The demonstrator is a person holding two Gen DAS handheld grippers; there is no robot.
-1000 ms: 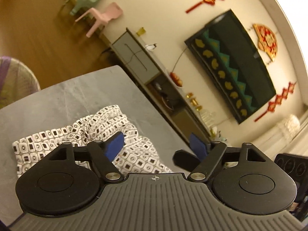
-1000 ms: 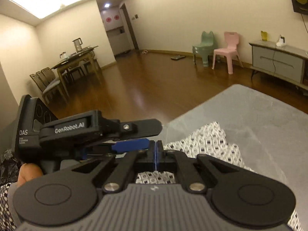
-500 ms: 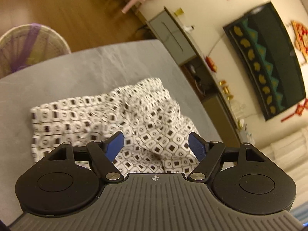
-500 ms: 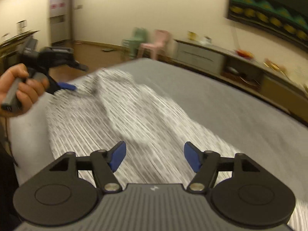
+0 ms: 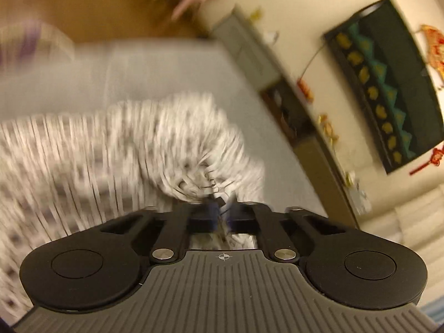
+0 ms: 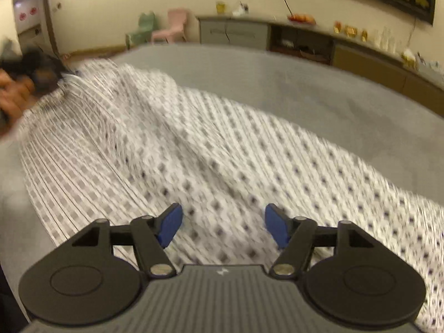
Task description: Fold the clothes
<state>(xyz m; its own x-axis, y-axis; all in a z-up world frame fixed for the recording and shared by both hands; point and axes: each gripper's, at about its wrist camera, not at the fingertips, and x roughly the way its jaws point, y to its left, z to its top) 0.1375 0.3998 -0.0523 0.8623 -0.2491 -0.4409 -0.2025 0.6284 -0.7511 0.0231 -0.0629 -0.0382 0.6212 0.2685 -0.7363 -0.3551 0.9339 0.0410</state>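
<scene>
White cotton printed with small black squares lies spread across the grey stone-look worktop: this patterned garment runs from the far left corner, where my left hand is, down to the near right edge beneath my right tongs.

What has changed is the grip. A moment ago my left tongs stood wide apart over the cloth; now they are pinched together on a bunched fold of it, and the fabric puckers right at the tips (the wrist view is streaked, but the gather is plain enough). My right tongs, which were closed and up beside the left, have swung out over the other end of the garment and now stand apart, their blue pads hovering above flat cloth with nothing pressed between them; they are just beginning to narrow.

I judge that one end is secured and the other is not yet. The fold cannot begin until the right tongs take a corner or hem too, since pulling from the left alone would only drag the garment along. The cloth near my right side lies fairly smooth, so a low, shallow pinch should lift a single layer. The risk is catching two layers.
</scene>
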